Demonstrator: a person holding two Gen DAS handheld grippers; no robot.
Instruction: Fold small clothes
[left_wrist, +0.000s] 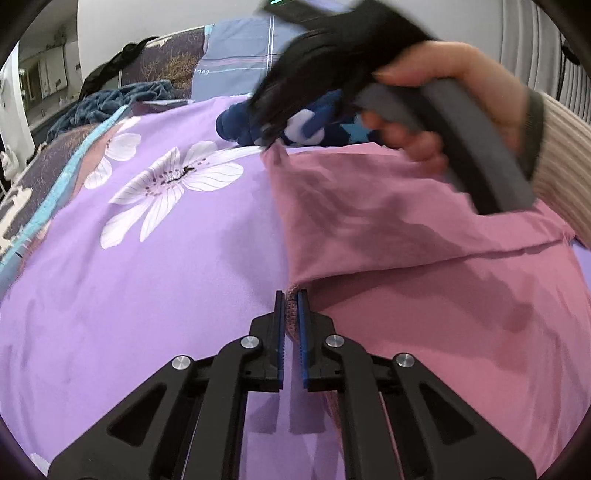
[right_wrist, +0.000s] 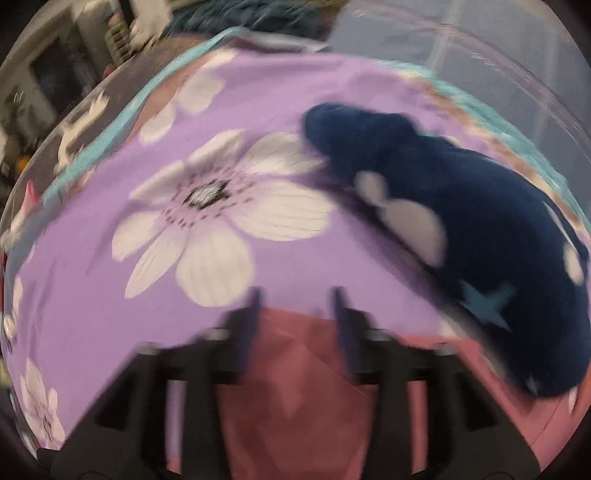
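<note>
A pink garment (left_wrist: 424, 266) lies on the purple flowered bedsheet (left_wrist: 147, 277), its far part folded over toward me. My left gripper (left_wrist: 291, 295) is shut on the garment's near left edge. My right gripper (left_wrist: 269, 142), held in a hand, touches the fold's far left corner at its tips. In the blurred right wrist view its fingers (right_wrist: 255, 314) stand apart over the pink garment (right_wrist: 295, 387), so the right gripper (right_wrist: 297, 299) is open.
A dark blue fleece item (right_wrist: 461, 236) with white and light blue shapes lies just beyond the pink garment, also in the left wrist view (left_wrist: 295, 125). A dark teal blanket (left_wrist: 110, 103) and a plaid pillow (left_wrist: 240, 48) lie at the far end of the bed.
</note>
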